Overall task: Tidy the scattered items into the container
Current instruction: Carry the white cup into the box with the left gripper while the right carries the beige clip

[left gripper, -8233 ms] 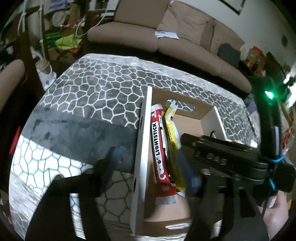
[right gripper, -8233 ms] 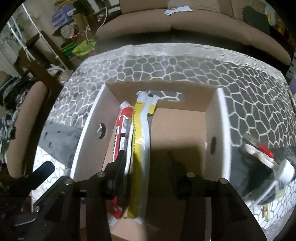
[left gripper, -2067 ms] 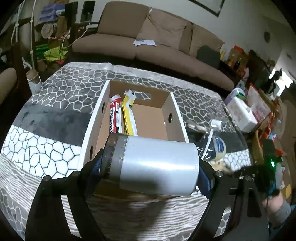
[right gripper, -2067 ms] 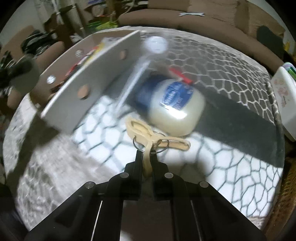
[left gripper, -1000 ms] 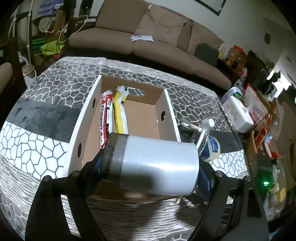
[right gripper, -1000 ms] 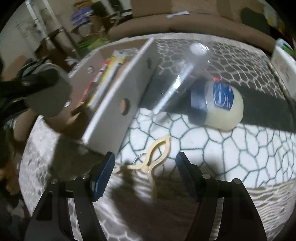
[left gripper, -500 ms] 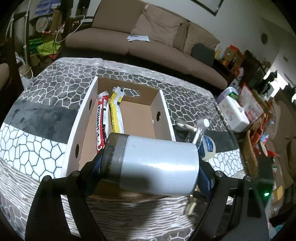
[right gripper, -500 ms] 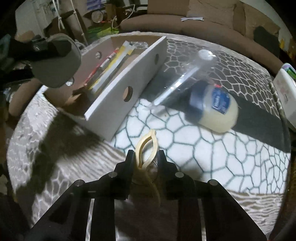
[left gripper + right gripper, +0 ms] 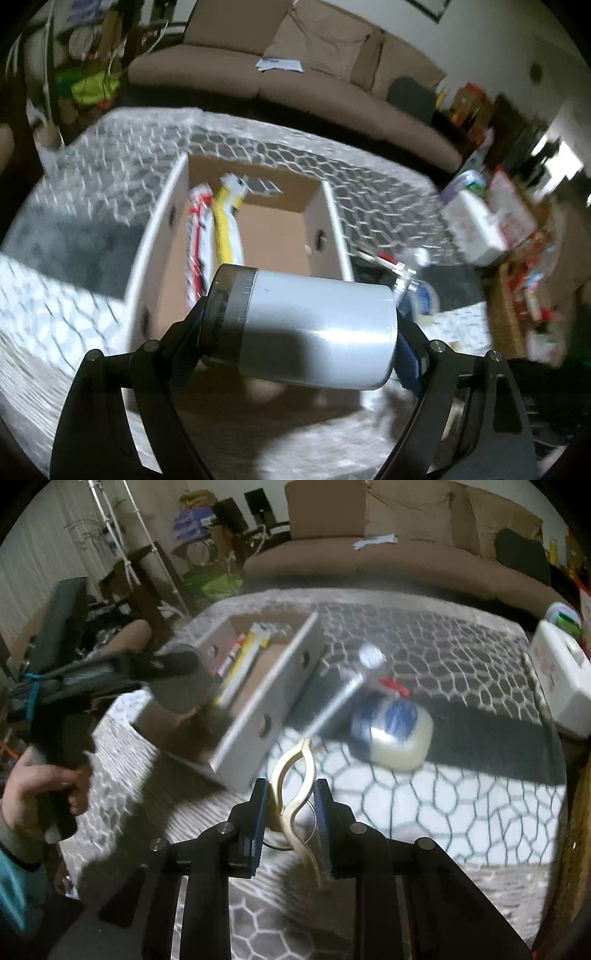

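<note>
Left gripper (image 9: 299,328) clamps silver tumbler (image 9: 314,328) frame-centre. Only right view shows right gripper (image 9: 290,812) pinching beige clip (image 9: 295,779).

A surface covered by a grey-and-white honeycomb-patterned cloth (image 9: 461,812) fills mid-frame, bearing an open cardboard box (image 9: 334,225) at centre-left and, just right of it, a blue-labelled jar (image 9: 391,731) beside a blurred clear item (image 9: 343,694).
</note>
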{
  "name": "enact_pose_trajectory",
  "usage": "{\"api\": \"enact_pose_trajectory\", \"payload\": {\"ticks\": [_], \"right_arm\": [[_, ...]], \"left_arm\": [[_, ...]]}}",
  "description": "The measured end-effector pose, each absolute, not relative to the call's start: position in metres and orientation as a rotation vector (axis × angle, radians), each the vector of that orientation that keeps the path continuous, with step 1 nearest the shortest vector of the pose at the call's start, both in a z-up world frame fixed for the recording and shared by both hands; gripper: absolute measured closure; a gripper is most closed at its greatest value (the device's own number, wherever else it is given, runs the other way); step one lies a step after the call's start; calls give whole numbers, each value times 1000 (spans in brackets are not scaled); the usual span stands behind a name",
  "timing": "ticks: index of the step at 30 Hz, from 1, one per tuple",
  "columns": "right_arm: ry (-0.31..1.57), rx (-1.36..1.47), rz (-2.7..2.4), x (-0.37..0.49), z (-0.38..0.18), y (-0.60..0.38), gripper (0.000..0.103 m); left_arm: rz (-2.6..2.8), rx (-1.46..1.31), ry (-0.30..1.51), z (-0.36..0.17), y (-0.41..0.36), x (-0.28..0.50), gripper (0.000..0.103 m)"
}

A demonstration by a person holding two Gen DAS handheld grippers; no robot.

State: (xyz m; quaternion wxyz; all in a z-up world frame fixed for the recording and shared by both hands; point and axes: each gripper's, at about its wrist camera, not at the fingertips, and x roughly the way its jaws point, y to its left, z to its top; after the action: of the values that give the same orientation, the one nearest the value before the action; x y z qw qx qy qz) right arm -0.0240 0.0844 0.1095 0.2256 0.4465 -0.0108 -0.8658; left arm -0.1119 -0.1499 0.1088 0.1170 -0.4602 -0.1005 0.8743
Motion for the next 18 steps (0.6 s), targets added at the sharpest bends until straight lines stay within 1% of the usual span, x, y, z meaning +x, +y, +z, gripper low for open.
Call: {"api": "enact_pose_trajectory", "payload": {"ticks": [3, 7, 14, 18], "right_arm": [[-39, 1189, -2380, -38, 125, 77, 78], [-41, 1151, -2376, -56, 137, 71, 78], [-41, 1136, -2373, -85, 137, 78, 78], [-47, 1138, -2365, -95, 131, 83, 78]], "left_arm": [[2579, -1386, -182, 111, -141, -138, 18], [2561, -1441, -170, 103, -132, -177, 18], [2497, -1519, -404, 68, -127, -233, 18], [2470, -1536, -541, 49, -136, -251, 19]]}}
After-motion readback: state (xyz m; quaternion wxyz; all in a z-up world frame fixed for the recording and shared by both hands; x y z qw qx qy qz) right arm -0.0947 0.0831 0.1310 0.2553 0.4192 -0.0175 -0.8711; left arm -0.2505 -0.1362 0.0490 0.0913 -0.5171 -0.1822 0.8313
